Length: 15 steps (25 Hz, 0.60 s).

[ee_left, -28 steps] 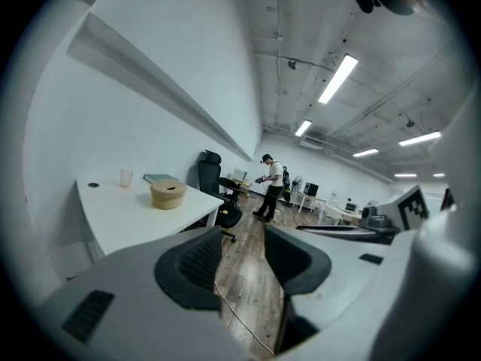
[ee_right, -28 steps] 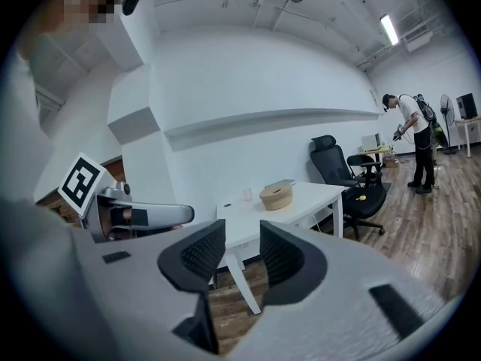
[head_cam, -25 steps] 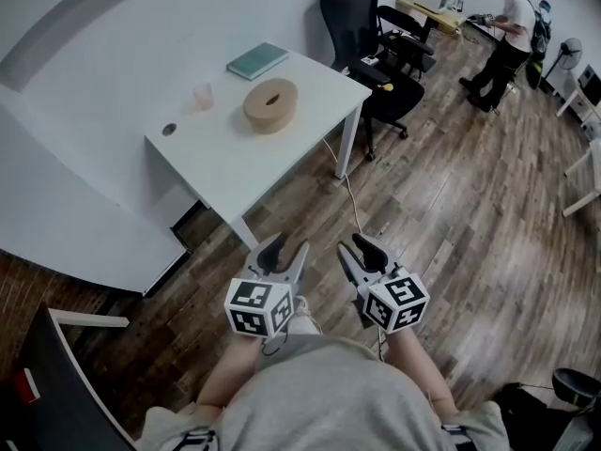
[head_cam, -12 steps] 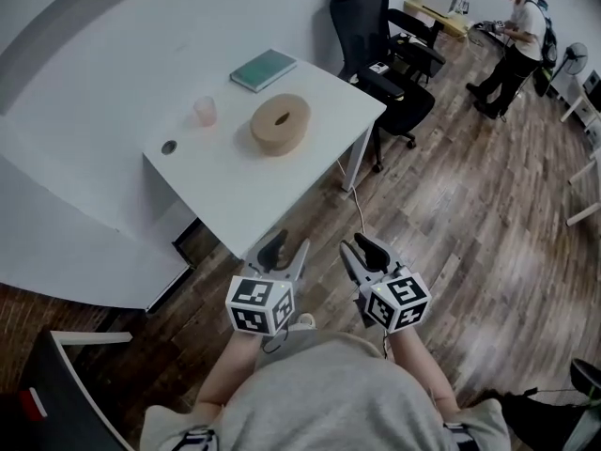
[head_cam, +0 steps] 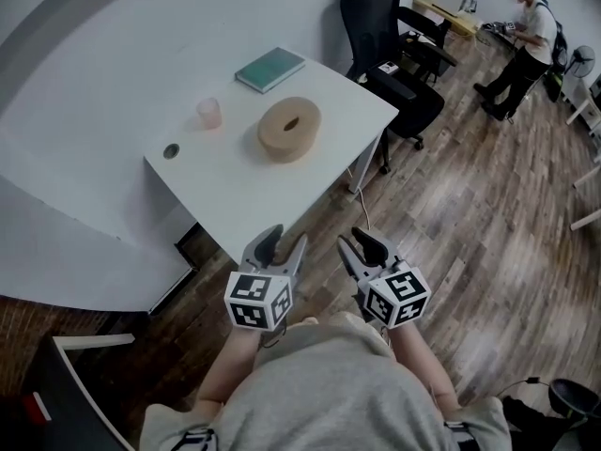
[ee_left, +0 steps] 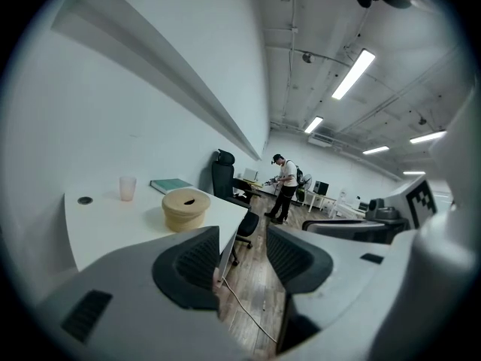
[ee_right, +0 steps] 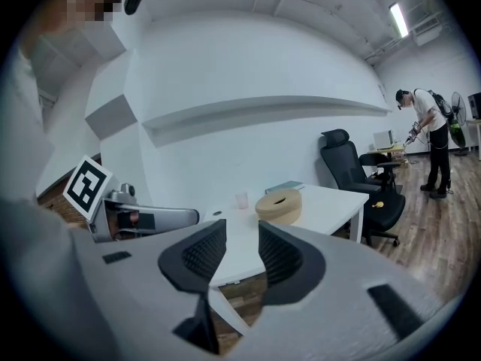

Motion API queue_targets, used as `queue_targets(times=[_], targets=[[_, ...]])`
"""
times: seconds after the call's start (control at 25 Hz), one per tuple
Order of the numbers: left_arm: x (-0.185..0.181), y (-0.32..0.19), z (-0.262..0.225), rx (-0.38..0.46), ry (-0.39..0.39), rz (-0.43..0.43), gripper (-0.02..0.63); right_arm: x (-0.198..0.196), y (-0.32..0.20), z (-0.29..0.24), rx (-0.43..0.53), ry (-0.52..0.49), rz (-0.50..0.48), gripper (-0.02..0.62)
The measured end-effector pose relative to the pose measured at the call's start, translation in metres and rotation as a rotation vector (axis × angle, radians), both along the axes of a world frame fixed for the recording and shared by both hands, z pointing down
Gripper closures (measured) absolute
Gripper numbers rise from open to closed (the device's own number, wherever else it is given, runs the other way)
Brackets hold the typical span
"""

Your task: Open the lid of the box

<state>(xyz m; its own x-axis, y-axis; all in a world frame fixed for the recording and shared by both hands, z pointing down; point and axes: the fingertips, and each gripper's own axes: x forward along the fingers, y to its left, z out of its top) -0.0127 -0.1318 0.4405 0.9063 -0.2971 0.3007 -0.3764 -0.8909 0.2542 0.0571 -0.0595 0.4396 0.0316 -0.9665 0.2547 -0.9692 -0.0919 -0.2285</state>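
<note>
Both grippers have drawn nearer the white table [head_cam: 235, 181] since the earlier frame, so the round tan box [head_cam: 289, 130] now sits lower in the head view and closer to their tips. At the left gripper [ee_left: 244, 254] the two dark ribbed pads [ee_left: 197, 263] stand apart and have just been opening wider; between them only wood floor and a trailing cable show, and nothing is gripped. At the right gripper [ee_right: 237, 253] the jaws are likewise spread, with only the table's edge and floor seen through the gap. From the head view the left gripper [head_cam: 285, 242] shows at the table's near corner and the right gripper [head_cam: 361, 248] just beside it over the floor [head_cam: 470, 205], both pointing toward the table, well apart from the box. That box [ee_left: 186, 207] stands upright near the middle of the tabletop with its lid on, a dark slot in the top; from the right gripper view the box [ee_right: 279, 205] shows just above the jaws. Beyond it on the table are a pale translucent cup [head_cam: 208, 113], a teal book [head_cam: 270, 69] near the far edge, and a small round hole [head_cam: 171, 150] toward the left. Black office chairs [head_cam: 390, 59] stand past the table's far end, and a person [head_cam: 526, 36] stands at a desk in the far corner.
</note>
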Motion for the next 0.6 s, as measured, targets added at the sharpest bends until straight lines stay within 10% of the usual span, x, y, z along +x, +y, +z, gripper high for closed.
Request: queue_targets(times=[0.6], targets=[[0.031, -0.074, 0.021, -0.024, -0.021, -0.173, 0.417, 0.052, -0.094, 0.006, 0.000, 0.024, -0.166, 0.460]])
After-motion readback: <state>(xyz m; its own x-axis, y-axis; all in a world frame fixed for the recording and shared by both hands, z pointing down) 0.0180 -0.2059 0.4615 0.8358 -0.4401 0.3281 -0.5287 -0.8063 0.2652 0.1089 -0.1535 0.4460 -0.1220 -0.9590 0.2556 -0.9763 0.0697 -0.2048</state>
